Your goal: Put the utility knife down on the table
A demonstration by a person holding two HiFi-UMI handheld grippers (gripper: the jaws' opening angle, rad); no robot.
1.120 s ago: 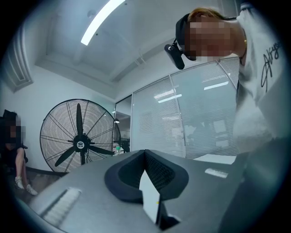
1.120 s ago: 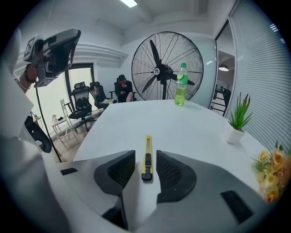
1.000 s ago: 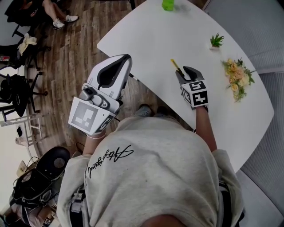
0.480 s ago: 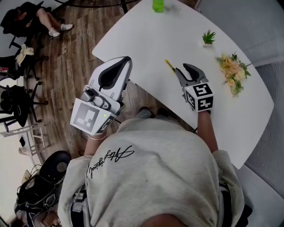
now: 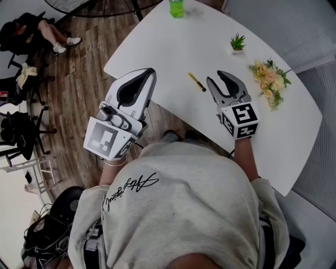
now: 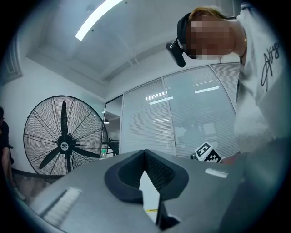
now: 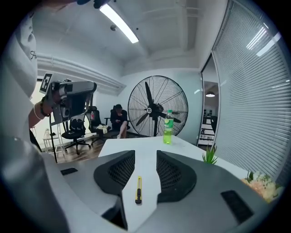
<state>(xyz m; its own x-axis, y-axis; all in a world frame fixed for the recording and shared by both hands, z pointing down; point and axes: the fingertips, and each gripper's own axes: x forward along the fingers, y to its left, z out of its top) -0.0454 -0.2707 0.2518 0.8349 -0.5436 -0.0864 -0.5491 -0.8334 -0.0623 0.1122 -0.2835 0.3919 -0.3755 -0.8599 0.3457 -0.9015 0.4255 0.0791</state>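
The yellow utility knife (image 5: 197,82) lies flat on the white table (image 5: 173,47), free of any grip. My right gripper (image 5: 219,79) hovers just right of it with its jaws open and nothing between them. In the right gripper view the knife (image 7: 138,189) shows on the tabletop through the gap of the right gripper (image 7: 145,157). My left gripper (image 5: 147,71) hangs off the table's left edge, above the wood floor. In its own view the left gripper (image 6: 145,152) is shut and empty.
A green bottle (image 5: 176,8) stands at the table's far end, a small potted plant (image 5: 237,42) and a flower bunch (image 5: 268,81) to the right. A big floor fan (image 7: 157,107) and office chairs (image 5: 21,121) stand beyond, where a person sits.
My right gripper opened, let go of the knife and drew back to the right; the knife now rests on the table. The left gripper has stayed put.
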